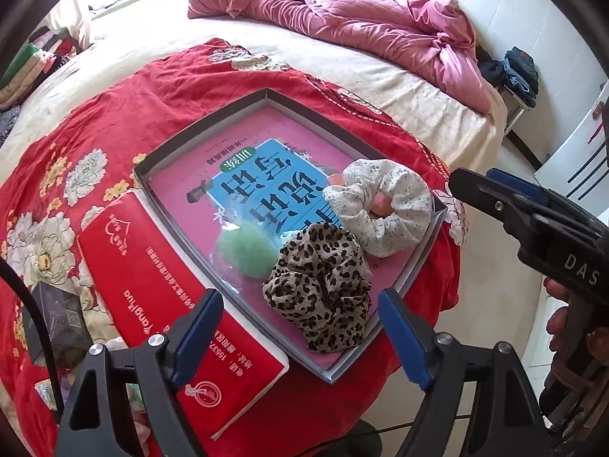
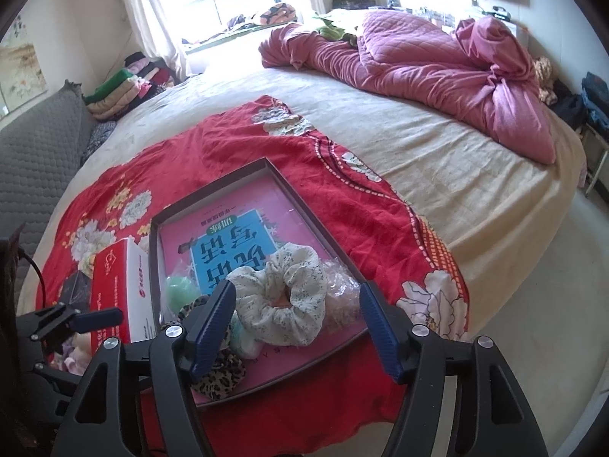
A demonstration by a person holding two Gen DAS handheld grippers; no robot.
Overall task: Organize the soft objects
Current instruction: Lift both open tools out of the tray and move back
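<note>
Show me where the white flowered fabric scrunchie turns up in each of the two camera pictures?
Left wrist view: white flowered fabric scrunchie lies right of centre, in the shallow grey cardboard tray's right corner.
Right wrist view: scrunchie sits low at centre, between the blue fingers.
Shared landmark: the blue and pink book cover lying in the tray.

A bed (image 2: pixel 437 175) carries a red floral cloth (image 2: pixel 350 205) at its near edge and a pink quilt (image 2: pixel 437 72) at the far edge.
</note>
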